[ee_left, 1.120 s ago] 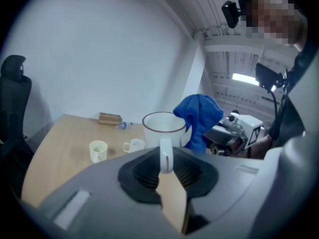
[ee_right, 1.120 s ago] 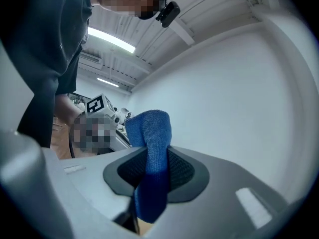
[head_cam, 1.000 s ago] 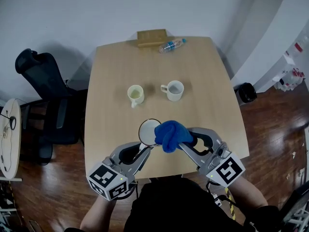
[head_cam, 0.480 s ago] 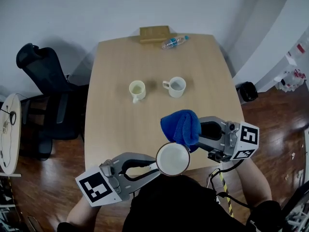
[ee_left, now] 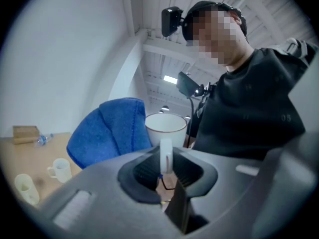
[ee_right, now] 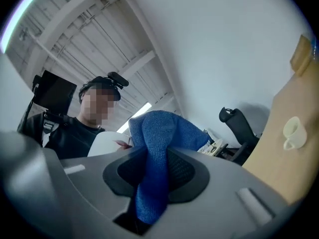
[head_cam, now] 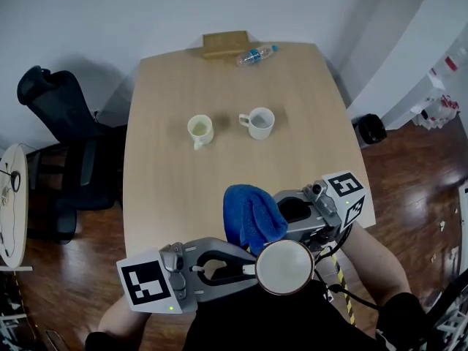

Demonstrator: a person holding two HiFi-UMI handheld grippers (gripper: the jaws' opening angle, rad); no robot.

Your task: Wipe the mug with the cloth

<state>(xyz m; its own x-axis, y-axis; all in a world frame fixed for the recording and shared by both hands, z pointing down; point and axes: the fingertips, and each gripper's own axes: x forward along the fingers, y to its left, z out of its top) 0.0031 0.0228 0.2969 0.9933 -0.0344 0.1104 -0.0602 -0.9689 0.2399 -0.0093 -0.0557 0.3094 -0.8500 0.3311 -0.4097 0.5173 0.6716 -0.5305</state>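
Note:
A white mug (head_cam: 284, 267) with a dark rim is held up off the table, close to the person's body, its mouth facing the head camera. My left gripper (head_cam: 247, 271) is shut on the mug's handle (ee_left: 166, 156), which stands upright between the pads. A blue cloth (head_cam: 252, 216) is bunched in my right gripper (head_cam: 276, 218), which is shut on it. The cloth (ee_left: 109, 131) sits right beside the mug (ee_left: 166, 128) on its left side, seemingly touching the wall. In the right gripper view the cloth (ee_right: 159, 133) fills the jaws and the mug (ee_right: 107, 144) shows white behind it.
On the wooden table (head_cam: 168, 196) stand a cream mug (head_cam: 199, 129) and a white mug (head_cam: 259, 122). At the far edge lie a plastic bottle (head_cam: 252, 54) and a wooden box (head_cam: 225, 44). A black office chair (head_cam: 58, 137) stands left of the table.
The left gripper has carried the mug back off the table toward the person and to the right. The right gripper with the cloth swung right, then came down beside the mug.

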